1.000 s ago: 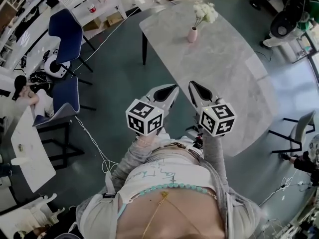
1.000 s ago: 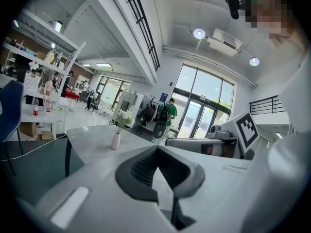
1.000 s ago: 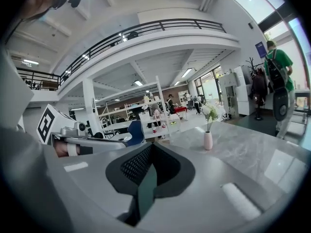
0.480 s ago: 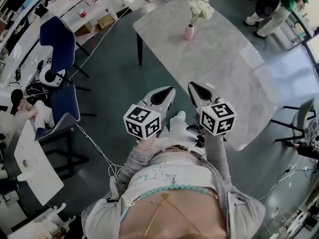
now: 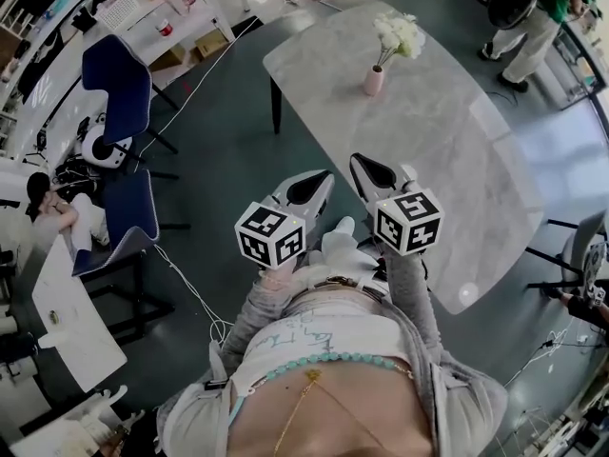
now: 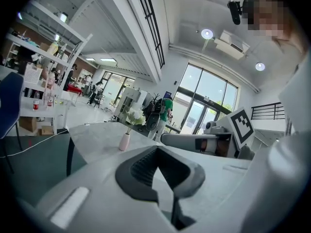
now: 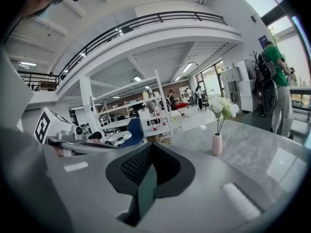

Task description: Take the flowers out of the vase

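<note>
Marble table [image 5: 457, 141] edge at right claw [image 5: 361, 164]

a blue chair [image 5: 116, 69] stands left of the grey marble table [image 5: 447, 160].

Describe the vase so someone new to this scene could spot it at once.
Find the long grey stone-look table that runs diagonally across the dark floor in the head view. Near its far end stands a small pink vase holding white flowers. It is the only thing standing on that tabletop.
</note>
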